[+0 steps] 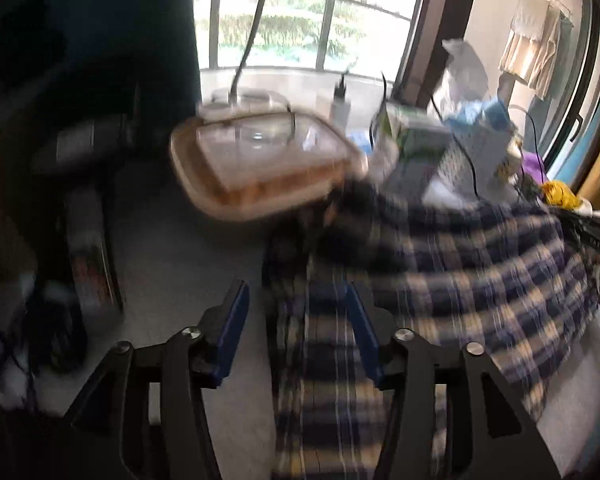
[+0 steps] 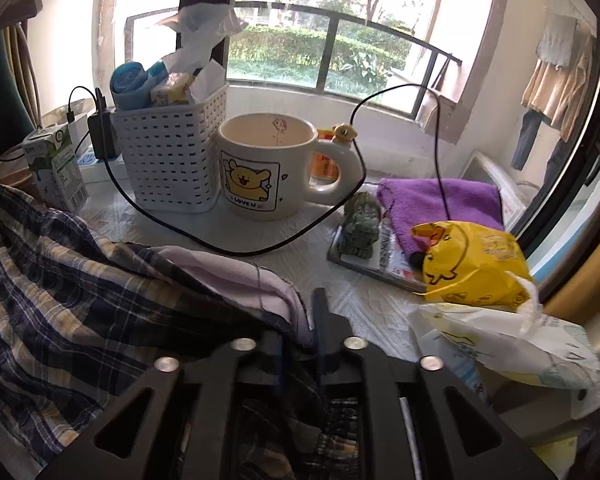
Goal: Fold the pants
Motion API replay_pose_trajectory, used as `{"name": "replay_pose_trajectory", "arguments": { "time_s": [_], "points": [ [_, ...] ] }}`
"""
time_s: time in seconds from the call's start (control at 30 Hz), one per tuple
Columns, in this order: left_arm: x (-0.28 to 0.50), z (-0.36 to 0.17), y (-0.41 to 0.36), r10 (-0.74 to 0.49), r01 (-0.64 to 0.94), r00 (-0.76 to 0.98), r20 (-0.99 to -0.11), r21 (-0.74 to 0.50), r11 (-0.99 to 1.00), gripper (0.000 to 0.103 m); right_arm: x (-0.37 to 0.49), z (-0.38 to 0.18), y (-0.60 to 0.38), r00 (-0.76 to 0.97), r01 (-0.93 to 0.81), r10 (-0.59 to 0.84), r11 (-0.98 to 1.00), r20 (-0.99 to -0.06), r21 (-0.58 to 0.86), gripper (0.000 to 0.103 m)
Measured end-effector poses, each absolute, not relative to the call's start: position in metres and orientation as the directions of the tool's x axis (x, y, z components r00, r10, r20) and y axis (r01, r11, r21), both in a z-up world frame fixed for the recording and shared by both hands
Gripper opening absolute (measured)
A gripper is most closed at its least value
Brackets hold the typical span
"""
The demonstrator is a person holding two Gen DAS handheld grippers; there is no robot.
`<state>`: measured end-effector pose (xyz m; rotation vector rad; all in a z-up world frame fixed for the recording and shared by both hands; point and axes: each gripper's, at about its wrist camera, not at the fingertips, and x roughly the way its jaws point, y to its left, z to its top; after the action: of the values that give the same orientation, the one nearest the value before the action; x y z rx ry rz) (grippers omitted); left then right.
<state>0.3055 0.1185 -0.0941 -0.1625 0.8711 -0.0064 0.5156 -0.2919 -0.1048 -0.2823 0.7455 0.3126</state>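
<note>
The plaid pants (image 1: pixel 452 276), dark blue, white and tan, lie spread over the table in the blurred left wrist view. My left gripper (image 1: pixel 296 312) is open with blue pads; its right finger (image 1: pixel 364 328) is over the cloth and its left finger (image 1: pixel 228 328) is over bare table. In the right wrist view the pants (image 2: pixel 72 300) fill the lower left, with the pale inner lining showing. My right gripper (image 2: pixel 300 332) is shut on an edge of the pants, and cloth hangs between its jaws.
A clear lidded container (image 1: pixel 260 160) sits behind the pants. A white basket (image 2: pixel 168 156), a bear mug (image 2: pixel 264 168), a milk carton (image 2: pixel 56 168), a black cable (image 2: pixel 204 236), a purple cloth (image 2: pixel 440 200), a yellow bag (image 2: pixel 472 268) and a white bag (image 2: pixel 508 348) crowd the table by the window.
</note>
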Motion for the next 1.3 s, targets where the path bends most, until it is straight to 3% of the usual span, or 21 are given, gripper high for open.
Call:
{"name": "replay_pose_trajectory", "arguments": {
  "time_s": [0.03,0.07,0.1,0.4,0.67,1.0,1.07,1.1,1.17,1.2,1.23,1.3],
  "points": [
    [0.298,-0.099,0.117,-0.081,-0.059,0.629,-0.773,-0.152,0.987,0.054,0.512,-0.102,-0.294,0.698,-0.371,0.178,0.918,-0.694,-0.138,0.08],
    [0.293,-0.103,0.115,-0.089,-0.058,0.621,-0.779,-0.159,0.986,0.054,0.508,-0.098,-0.297,0.709,-0.367,0.182,0.92,-0.682,-0.136,0.092],
    [0.285,-0.107,0.114,-0.101,-0.056,0.608,-0.788,-0.169,0.984,0.056,0.504,-0.094,-0.298,0.717,-0.364,0.183,0.921,-0.672,-0.138,0.096],
    [0.241,-0.122,0.115,-0.162,-0.101,0.574,-0.803,-0.266,0.959,0.067,0.466,-0.079,-0.327,0.742,-0.285,0.153,0.953,-0.653,-0.101,0.096],
    [0.238,-0.122,0.105,-0.126,-0.063,0.573,-0.809,-0.197,0.978,0.072,0.431,-0.104,-0.363,0.696,-0.203,0.153,0.979,-0.702,0.012,0.096],
    [0.236,-0.124,0.096,-0.081,-0.054,0.6,-0.796,-0.141,0.988,0.071,0.399,-0.138,-0.387,0.633,-0.106,0.264,0.961,-0.728,0.257,0.096],
    [0.235,-0.124,0.094,-0.07,-0.049,0.604,-0.794,-0.125,0.991,0.064,0.395,-0.144,-0.381,0.62,-0.121,0.315,0.943,-0.718,0.309,0.096],
    [0.235,-0.124,0.092,-0.062,-0.045,0.605,-0.794,-0.112,0.993,0.05,0.395,-0.146,-0.377,0.617,-0.124,0.325,0.939,-0.717,0.319,0.096],
    [0.236,-0.123,0.09,-0.064,-0.036,0.601,-0.797,-0.107,0.994,0.042,0.397,-0.153,-0.36,0.599,-0.141,0.335,0.938,-0.727,0.317,0.085],
    [0.235,-0.122,0.089,-0.075,-0.026,0.599,-0.797,-0.113,0.993,0.03,0.398,-0.154,-0.352,0.595,-0.148,0.325,0.943,-0.735,0.297,0.071],
    [0.235,-0.121,0.088,-0.094,-0.02,0.595,-0.798,-0.131,0.991,0.019,0.397,-0.154,-0.343,0.615,-0.15,0.275,0.961,-0.739,0.233,0.062],
    [0.232,-0.12,0.087,-0.112,-0.02,0.59,-0.8,-0.154,0.988,0.012,0.395,-0.154,-0.327,0.613,-0.191,0.269,0.963,-0.743,0.191,0.036]
  ]
}}
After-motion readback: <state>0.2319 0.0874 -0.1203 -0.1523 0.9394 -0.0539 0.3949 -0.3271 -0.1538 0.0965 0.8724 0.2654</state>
